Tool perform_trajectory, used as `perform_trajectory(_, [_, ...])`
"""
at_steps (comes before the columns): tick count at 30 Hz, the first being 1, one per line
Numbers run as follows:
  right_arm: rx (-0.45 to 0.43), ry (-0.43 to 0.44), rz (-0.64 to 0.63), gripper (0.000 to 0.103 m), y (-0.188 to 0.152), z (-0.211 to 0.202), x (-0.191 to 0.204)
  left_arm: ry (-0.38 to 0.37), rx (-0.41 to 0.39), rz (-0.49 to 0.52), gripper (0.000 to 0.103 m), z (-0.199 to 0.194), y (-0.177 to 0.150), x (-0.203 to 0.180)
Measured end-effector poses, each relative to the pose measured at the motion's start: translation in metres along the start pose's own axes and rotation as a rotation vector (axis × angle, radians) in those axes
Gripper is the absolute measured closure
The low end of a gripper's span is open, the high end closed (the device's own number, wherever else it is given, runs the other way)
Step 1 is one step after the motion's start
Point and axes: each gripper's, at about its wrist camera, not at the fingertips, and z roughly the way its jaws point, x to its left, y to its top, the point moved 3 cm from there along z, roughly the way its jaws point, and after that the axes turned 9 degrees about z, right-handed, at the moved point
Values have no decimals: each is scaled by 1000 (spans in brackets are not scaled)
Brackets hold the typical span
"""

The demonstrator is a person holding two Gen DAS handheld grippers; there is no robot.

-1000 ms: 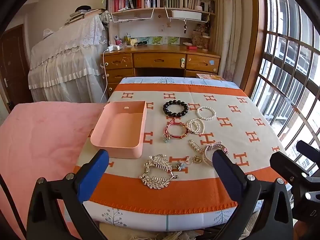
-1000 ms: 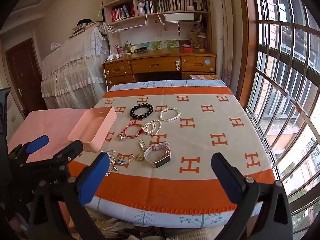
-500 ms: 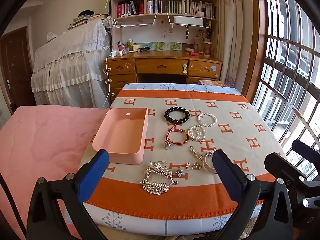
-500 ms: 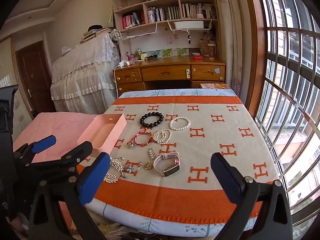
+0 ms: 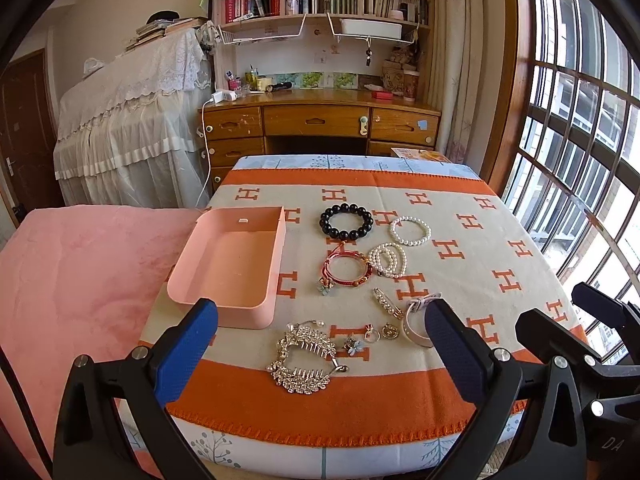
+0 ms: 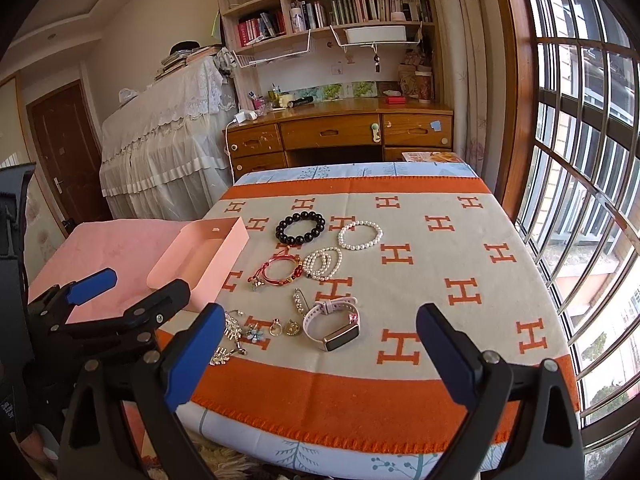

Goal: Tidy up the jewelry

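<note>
An empty pink tray [image 5: 228, 264] [image 6: 208, 256] sits at the left of the orange patterned cloth. Beside it lie a black bead bracelet [image 5: 346, 222] [image 6: 300, 227], two pearl bracelets [image 5: 410, 231] [image 5: 387, 260], a red cord bracelet [image 5: 345, 270] [image 6: 280, 270], a silver leaf hair comb [image 5: 304, 356], a pin, small rings and charms [image 5: 372, 334], and a pink smartwatch [image 6: 334, 326]. My left gripper [image 5: 320, 352] is open and empty above the near edge, over the comb. My right gripper [image 6: 320, 356] is open and empty near the watch.
The table [image 5: 480, 240] stands by a barred window [image 5: 580, 140] on the right. A pink blanket [image 5: 80, 280] lies to the left. A wooden desk [image 5: 320, 120] with shelves and a lace-covered piano [image 5: 132, 128] stand behind.
Both grippers have drawn back and tilted up slightly, so the table and jewelry sit lower in view. Both stay open. No jewelry has moved.
</note>
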Motion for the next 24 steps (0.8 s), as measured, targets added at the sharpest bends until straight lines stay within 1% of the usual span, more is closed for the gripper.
perform_trajectory(13, [28,-4,12,6,-1,10,-3,0,23,0,1,9,0,0])
perform_trajectory(24, [26,-4,13,6,-2,10,-3,-5,26,5,1,9,-3,1])
